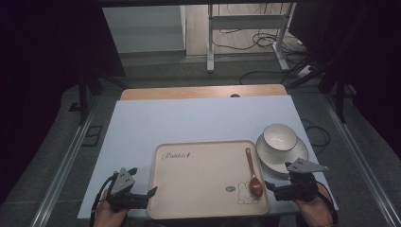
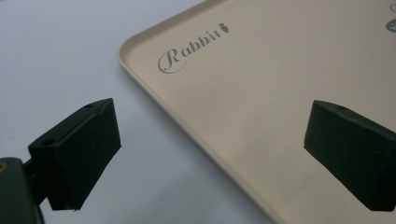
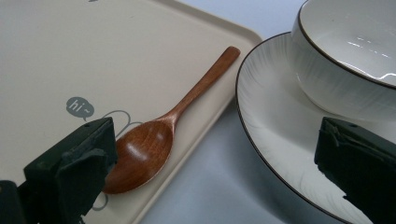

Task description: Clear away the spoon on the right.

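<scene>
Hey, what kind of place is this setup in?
Probably a lab or recording workspace rather than a dining room: a white-covered table set with a beige tray, a metal desk frame behind it, and loose cables across the floor.

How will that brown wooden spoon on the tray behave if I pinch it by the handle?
The brown wooden spoon looks rigid and probably light. Its glossy finish may slip between the jaws. Its rounded bowl rests on the flat beige tray, so it may rock or pivot if nudged.
</scene>
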A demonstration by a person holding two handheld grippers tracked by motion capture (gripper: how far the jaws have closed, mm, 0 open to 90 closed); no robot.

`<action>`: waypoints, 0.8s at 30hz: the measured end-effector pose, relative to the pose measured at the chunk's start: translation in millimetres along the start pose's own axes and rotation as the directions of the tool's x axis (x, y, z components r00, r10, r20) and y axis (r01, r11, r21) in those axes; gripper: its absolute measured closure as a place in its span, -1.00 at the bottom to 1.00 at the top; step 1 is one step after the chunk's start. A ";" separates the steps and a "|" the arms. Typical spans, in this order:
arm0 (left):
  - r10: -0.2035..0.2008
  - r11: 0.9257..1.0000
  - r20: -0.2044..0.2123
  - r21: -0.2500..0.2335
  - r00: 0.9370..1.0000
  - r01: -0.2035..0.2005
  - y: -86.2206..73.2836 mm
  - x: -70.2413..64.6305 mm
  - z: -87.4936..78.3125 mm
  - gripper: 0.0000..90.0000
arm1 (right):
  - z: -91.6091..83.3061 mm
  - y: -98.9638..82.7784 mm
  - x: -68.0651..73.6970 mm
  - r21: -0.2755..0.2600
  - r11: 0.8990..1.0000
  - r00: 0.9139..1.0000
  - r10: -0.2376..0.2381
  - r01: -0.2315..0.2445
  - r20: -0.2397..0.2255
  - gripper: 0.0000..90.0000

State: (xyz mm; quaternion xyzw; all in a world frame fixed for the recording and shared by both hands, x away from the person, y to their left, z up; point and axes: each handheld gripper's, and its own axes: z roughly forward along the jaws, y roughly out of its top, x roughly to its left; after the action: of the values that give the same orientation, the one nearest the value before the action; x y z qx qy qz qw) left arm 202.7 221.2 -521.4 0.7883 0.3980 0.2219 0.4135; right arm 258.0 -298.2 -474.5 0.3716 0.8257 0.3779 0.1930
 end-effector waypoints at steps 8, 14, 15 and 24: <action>0.001 1.000 -0.001 0.000 1.000 -0.001 0.0 -0.1 0.1 -0.92 | -7.4 -7.6 -2.7 -0.006 1.000 1.000 0.024 -0.024 0.015 -1.00; 0.001 1.000 -0.001 0.000 1.000 -0.001 0.0 -0.1 0.1 -0.92 | -13.2 -13.7 -5.0 -0.017 0.999 0.999 0.041 -0.040 0.030 -1.00; 0.000 1.000 -0.001 0.000 1.000 0.000 0.0 -0.1 0.1 -0.92 | -14.1 -14.6 -5.3 -0.016 0.999 0.999 0.043 -0.043 0.031 -1.00; -0.001 1.000 -0.002 -0.001 1.000 0.001 -0.1 0.1 0.0 -0.92 | -17.6 -25.4 -7.6 -0.006 0.998 0.997 0.059 -0.058 0.052 -1.00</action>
State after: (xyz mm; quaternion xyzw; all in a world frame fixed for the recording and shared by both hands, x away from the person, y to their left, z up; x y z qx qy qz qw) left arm 202.7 221.2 -521.5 0.7877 0.3984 0.2226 0.4138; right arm 240.5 -323.6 -482.4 0.4048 0.8084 0.3754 0.2041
